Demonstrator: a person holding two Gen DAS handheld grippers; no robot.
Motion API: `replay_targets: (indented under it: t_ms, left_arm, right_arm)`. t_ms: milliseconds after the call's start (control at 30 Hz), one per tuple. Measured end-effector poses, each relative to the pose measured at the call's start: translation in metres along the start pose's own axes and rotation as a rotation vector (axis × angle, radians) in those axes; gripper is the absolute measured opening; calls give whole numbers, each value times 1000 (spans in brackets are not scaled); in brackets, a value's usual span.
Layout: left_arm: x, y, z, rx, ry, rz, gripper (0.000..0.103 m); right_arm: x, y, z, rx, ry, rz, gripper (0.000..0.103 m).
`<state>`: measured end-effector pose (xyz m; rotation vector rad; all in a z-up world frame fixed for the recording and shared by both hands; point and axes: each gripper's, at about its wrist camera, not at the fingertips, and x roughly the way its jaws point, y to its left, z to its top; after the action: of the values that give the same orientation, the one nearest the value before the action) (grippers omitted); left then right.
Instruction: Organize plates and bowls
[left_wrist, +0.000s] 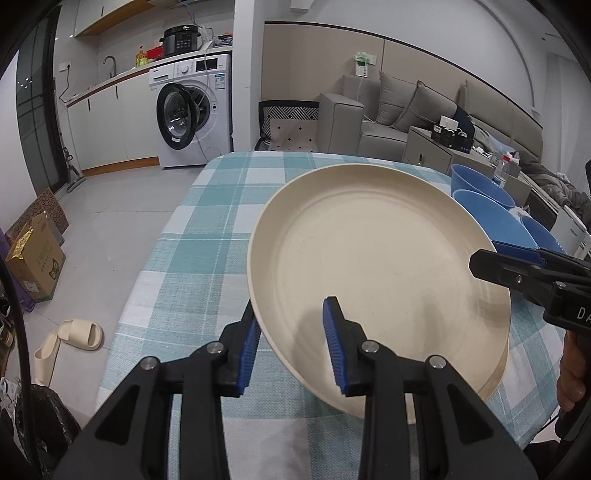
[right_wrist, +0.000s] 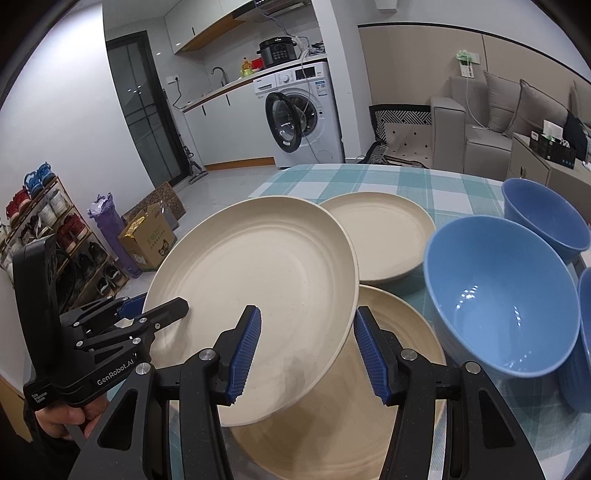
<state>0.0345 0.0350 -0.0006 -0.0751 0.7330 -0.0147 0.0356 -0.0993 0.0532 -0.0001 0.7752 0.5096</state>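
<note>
Where the left tongs (left_wrist: 291, 314) close, they are clenched on the near rim of a cream plate (left_wrist: 369, 258): one blue pad under the rim, the other on the inner face.

Right tongs (right_wrist: 306, 312): grasping the same plate at its opposite edge, one pad on the inner face, the other against the outer rim.

Lifted plate: tilted, clear of the table (right_wrist: 406, 181), spanning from one pair of tongs to the other.

Person's hand (right_wrist: 62, 417): partly visible behind the left tongs, on the handle.

Second cream plate (right_wrist: 399, 332): flat on the table, directly below the right tongs and partly covered by the lifted plate.

Third cream plate (right_wrist: 384, 229): flat on the table, ahead of the right tongs, beyond the second plate.

Blue bowl, nearest (right_wrist: 509, 295): upright, just right of the right tongs, beside the second plate.

Blue bowl, farther (right_wrist: 546, 218): upright, ahead and to the right, behind the nearest bowl.

Blue bowl, third (right_wrist: 585, 314): cut off at the right edge of the right wrist view.

Table covering: teal-and-white checked cloth.

Washing machine (right_wrist: 303, 110): far ahead of both tongs, door open.

Sofa (left_wrist: 388, 114): ahead and right, past the table.

Cardboard box (right_wrist: 147, 240), shoe rack (right_wrist: 48, 229): on the floor, left of the left tongs.

Slippers (left_wrist: 74, 336): on the floor, left of the left tongs, near the table.
</note>
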Motion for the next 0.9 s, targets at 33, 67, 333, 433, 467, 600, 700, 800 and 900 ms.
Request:
replay_targets:
  t_ms: [33, 67, 333, 433, 467, 600, 700, 800, 900]
  left_arm:
    - [0, -3, 0, 6, 2, -3, 32]
    - [1, -6, -1, 11, 2, -5, 32]
    - [3, -20, -6, 37, 9, -19, 32]
    - [4, -23, -7, 45, 14, -24, 32]
    - [5, -25, -8, 49, 17, -25, 32]
    - [9, -31, -11, 60, 26, -27, 32]
    - [11, -34, -12, 64, 33, -29, 32]
    - [15, -36, -13, 70, 42, -31, 32]
    - [18, -38, -16, 79, 46, -29, 32]
  right_arm:
    - [-2, -2, -3, 4, -1, -5, 54]
    - [-5, -2, -5, 7, -3, -9, 54]
    - [-18, -15, -19, 44, -13, -16, 54]
    - [-20, -19, -25, 51, -12, -22, 54]
    - [-21, -20, -26, 55, -11, -26, 54]
    - [-19, -24, -32, 59, -7, -44, 54]
    - [-17, -27, -36, 58, 0, -51, 54]
    - [-15, -30, -40, 58, 3, -56, 54]
    - [-13, -34, -44, 66, 12, -60, 54]
